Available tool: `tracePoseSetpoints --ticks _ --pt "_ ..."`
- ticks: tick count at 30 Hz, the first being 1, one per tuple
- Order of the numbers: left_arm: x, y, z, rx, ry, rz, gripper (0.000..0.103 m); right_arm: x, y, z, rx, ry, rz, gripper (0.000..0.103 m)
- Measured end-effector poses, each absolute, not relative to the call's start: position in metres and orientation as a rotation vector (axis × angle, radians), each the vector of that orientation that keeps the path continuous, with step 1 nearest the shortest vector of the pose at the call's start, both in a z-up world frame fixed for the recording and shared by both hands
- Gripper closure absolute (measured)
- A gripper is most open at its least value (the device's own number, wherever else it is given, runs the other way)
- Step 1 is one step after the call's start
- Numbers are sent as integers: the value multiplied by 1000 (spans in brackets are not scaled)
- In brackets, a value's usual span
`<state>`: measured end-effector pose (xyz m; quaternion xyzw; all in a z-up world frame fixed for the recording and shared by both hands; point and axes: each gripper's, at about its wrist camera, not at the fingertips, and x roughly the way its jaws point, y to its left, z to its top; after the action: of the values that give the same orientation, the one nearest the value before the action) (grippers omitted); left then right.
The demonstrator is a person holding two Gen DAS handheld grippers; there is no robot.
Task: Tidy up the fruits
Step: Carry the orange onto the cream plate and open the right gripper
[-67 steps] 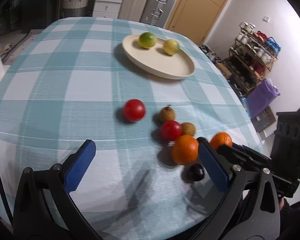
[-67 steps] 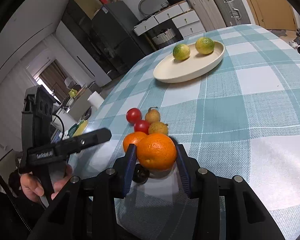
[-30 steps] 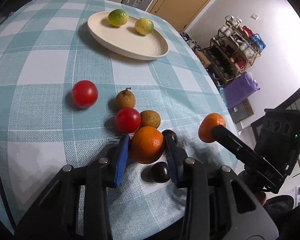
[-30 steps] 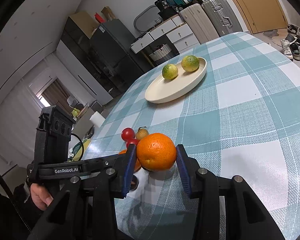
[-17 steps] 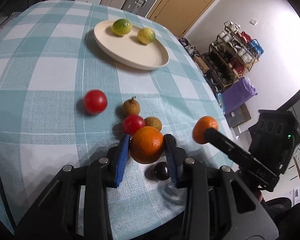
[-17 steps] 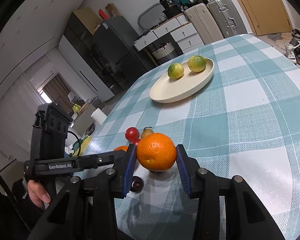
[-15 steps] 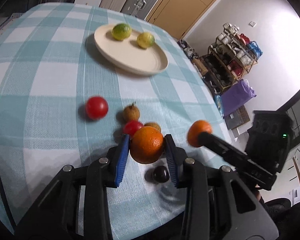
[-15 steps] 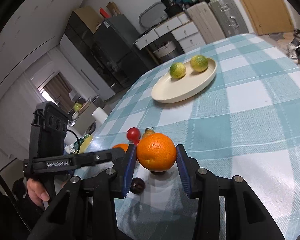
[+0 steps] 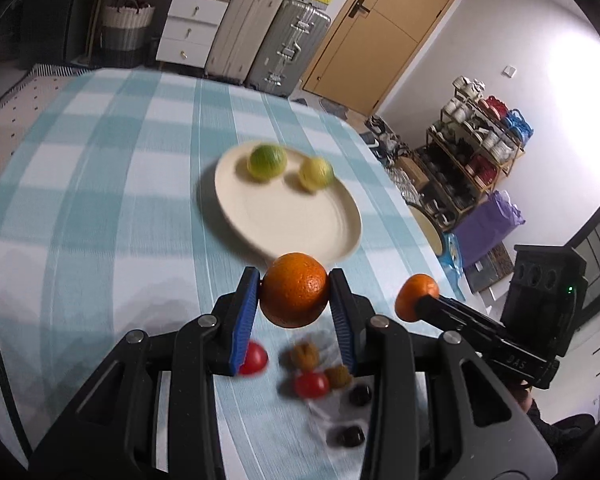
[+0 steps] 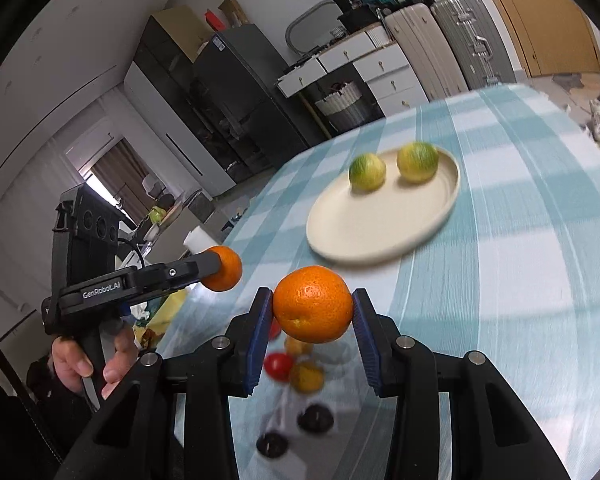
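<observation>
My left gripper (image 9: pixel 294 297) is shut on an orange (image 9: pixel 294 294) and holds it in the air, short of the cream plate (image 9: pixel 288 220). My right gripper (image 10: pixel 313 310) is shut on a second orange (image 10: pixel 313 309), also lifted above the table. Each gripper shows in the other's view, the right one (image 9: pixel 418 300) at the right and the left one (image 10: pixel 222 269) at the left. The plate (image 10: pixel 380 226) holds a green citrus (image 9: pixel 267 161) and a yellow citrus (image 9: pixel 317 173). Two red tomatoes (image 9: pixel 311 385), brown fruits (image 9: pixel 305 357) and dark fruits (image 9: pixel 360 395) lie on the cloth below the grippers.
The table has a teal and white checked cloth (image 9: pixel 100 208). Suitcases and drawers (image 9: pixel 236 40) stand behind it, and a shelf rack (image 9: pixel 480 152) stands at the right. The table edge runs close on the right side.
Both grippers have risen and moved forward toward the plate with their oranges. The loose fruits on the cloth now lie below and behind the fingers.
</observation>
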<state>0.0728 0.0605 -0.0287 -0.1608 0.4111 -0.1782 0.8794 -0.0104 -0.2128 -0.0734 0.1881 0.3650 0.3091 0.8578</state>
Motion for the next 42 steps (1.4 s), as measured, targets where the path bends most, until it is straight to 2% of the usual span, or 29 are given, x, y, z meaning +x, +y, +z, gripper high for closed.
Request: tracePoseSetpoints --ticks 9,18,24,42 --pt "133 62 -8 -339 833 -359 71 43 -197 -36 355 744 637 62" --pt "179 54 -17 -340 846 -320 71 91 -191 -27 347 741 575 62" --pt "206 47 -23 -340 835 -292 71 124 -179 -44 302 773 529 62" --pt "252 31 -90 -348 1003 -331 70 162 -161 -98 233 894 488 62"
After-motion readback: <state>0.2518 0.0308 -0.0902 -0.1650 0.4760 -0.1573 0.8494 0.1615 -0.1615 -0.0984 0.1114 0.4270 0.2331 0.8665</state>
